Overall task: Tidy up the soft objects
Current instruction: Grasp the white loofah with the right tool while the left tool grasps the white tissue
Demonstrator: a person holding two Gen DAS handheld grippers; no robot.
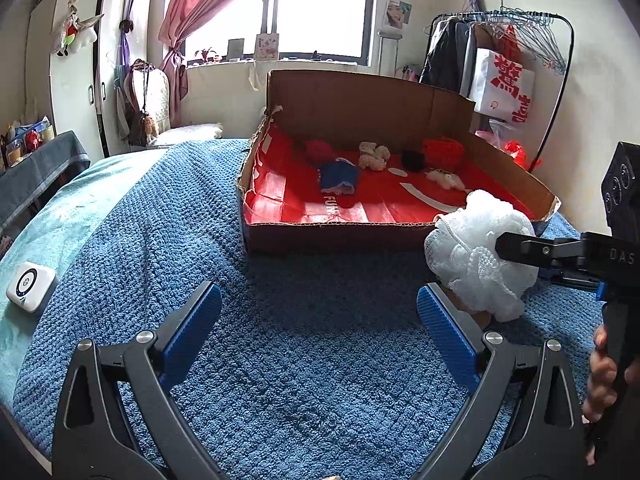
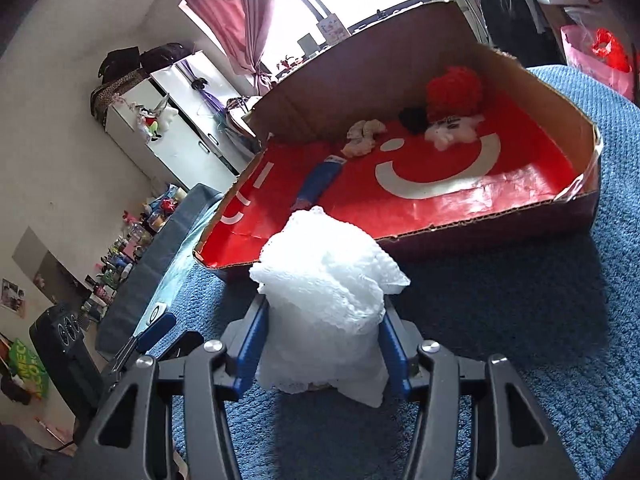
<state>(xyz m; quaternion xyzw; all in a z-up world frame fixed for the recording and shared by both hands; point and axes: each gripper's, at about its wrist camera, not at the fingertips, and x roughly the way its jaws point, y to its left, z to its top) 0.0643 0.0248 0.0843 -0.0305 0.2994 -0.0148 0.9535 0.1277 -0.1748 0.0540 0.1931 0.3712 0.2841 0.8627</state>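
Blue pads of the left tool [image 1: 319, 326] stood apart over bare blanket [image 1: 280, 380] at six o'clock. At three o'clock the right tool [image 2: 320, 344] was clamped on the white puff [image 2: 326, 300], just short of the box [image 2: 500, 216]. Springy mesh might slip out, or snag the near wall. Inside, open red floor lay in front.

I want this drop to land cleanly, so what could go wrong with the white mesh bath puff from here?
The white mesh bath puff bulges well past the right gripper whose jaws pinch only its lower part, so it may slip out over the blue textured blanket. It could also catch on the near wall of the cardboard box with red lining, or land on the blue fabric pouch.
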